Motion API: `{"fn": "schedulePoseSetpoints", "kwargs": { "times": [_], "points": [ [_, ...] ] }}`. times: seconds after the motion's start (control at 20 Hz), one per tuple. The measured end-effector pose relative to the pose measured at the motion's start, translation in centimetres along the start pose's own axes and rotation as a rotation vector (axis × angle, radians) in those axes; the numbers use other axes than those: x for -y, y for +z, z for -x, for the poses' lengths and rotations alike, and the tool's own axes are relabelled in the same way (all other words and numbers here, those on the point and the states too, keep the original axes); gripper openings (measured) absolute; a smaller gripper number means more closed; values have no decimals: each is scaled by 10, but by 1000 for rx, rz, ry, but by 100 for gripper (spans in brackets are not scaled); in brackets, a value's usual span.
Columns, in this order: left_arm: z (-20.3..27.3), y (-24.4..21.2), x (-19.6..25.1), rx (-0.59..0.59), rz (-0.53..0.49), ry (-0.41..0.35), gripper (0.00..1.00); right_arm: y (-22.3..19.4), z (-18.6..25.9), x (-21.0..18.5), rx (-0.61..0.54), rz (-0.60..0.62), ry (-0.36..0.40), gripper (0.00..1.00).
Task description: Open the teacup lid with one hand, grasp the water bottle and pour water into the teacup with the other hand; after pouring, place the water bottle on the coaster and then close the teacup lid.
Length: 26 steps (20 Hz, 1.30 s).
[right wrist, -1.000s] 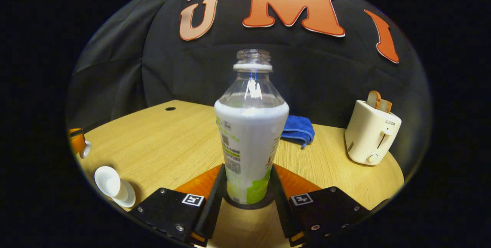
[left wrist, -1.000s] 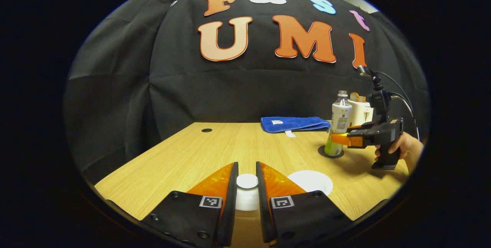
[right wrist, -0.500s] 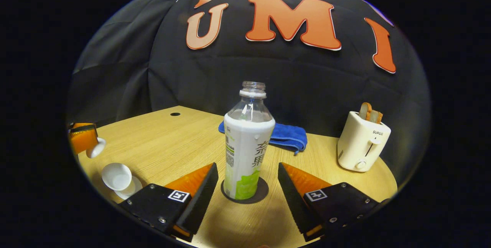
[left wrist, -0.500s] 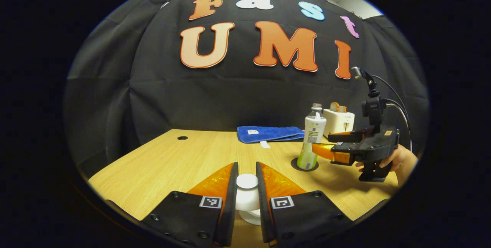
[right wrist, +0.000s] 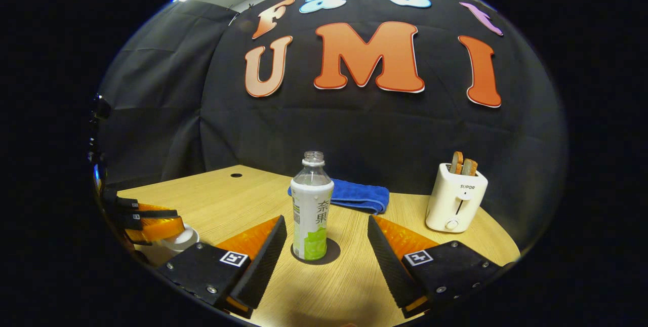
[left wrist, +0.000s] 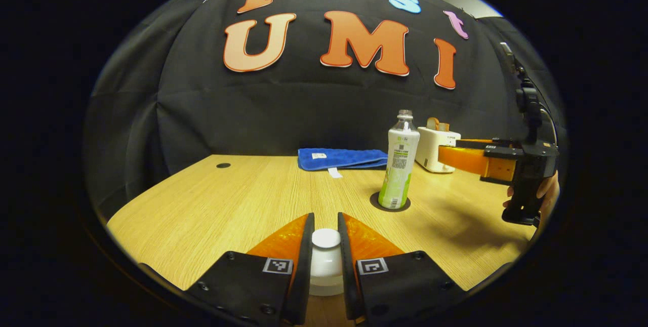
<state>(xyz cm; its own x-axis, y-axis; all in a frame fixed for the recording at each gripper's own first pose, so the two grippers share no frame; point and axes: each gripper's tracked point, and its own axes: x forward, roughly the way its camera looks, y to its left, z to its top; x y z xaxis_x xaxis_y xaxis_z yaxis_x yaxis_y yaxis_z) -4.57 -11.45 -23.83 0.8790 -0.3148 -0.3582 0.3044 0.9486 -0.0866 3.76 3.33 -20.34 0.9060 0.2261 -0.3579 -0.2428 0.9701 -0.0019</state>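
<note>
1. Since before, right gripper (right wrist: 326,253) has let go and backed away; water bottle (right wrist: 312,208) stands on coaster (right wrist: 331,252).
2. Left gripper (left wrist: 326,261) is clamped on teacup lid (left wrist: 326,240), held low over the table (left wrist: 228,205).
3. Lid looks small, smooth, probably fragile; hold the knob and lower gently.

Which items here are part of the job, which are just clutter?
Job: water bottle standing on the coaster; teacup lid held in the left gripper; right gripper, jaws open, behind the bottle.

Clutter: blue towel; toaster with bread.
</note>
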Motion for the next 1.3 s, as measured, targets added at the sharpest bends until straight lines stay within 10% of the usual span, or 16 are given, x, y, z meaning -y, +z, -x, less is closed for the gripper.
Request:
{"fn": "schedulePoseSetpoints", "kwargs": {
  "times": [0.55, 0.85, 1.3],
  "points": [
    [-5, -9, 3, -23, -115, 33, 37, -10, 20, 21, 0, -34, -40, 96],
    [10, 48, -20, 132, -101, 112, 80, 8, 33, 19, 46, -34, -53, 96],
    [34, 142, -41, 277, 6, 100, 93, 68, 65, 12, 160, 22, -125, 96]
  ]
}}
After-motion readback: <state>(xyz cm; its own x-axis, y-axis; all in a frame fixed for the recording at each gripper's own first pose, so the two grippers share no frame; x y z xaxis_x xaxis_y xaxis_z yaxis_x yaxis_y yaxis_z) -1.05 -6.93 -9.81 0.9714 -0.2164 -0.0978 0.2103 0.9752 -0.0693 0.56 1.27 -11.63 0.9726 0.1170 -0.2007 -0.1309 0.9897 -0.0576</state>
